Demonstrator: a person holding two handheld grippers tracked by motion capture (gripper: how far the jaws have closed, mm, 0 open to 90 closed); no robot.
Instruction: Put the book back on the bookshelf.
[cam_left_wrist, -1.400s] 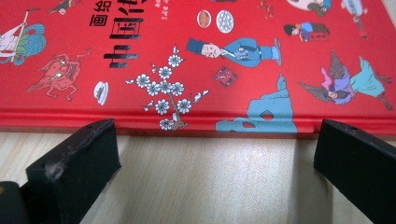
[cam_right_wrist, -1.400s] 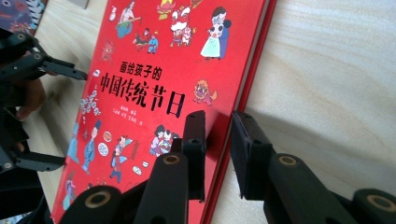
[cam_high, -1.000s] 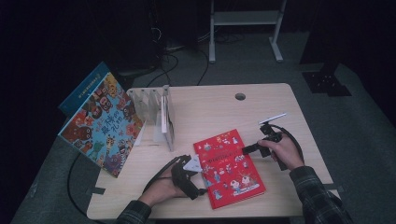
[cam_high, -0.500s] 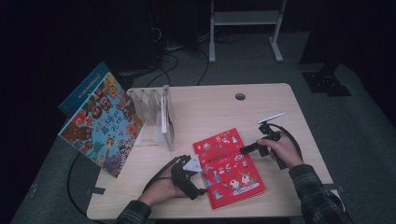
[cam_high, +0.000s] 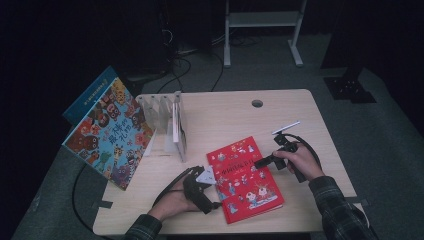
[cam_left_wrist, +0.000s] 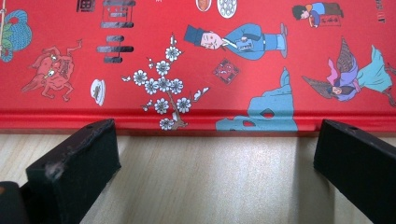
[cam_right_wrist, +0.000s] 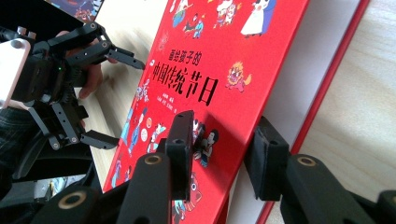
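Observation:
A red picture book (cam_high: 245, 177) lies flat on the wooden table (cam_high: 225, 120), near the front. My left gripper (cam_high: 215, 191) rests at its left side, by the spine. In the left gripper view the gripper (cam_left_wrist: 215, 140) is open, with bare table between its fingers (cam_left_wrist: 79, 163) and the red book (cam_left_wrist: 196, 60) just beyond. My right gripper (cam_high: 256, 163) reaches in from the right. Its jaws (cam_right_wrist: 224, 144) straddle the slightly raised edge of the front cover (cam_right_wrist: 205, 70), one above and one beneath over the white pages. They have just been opening and stand apart without pressing. The left gripper (cam_right_wrist: 126, 100) shows farther off.
A large colourful picture book (cam_high: 107, 135) leans off the table's left edge. Beside it stands a white slotted book rack (cam_high: 167, 125). A cable hole (cam_high: 257, 103) sits near the far edge. A metal stand (cam_high: 260, 30) and cables are on the floor beyond.

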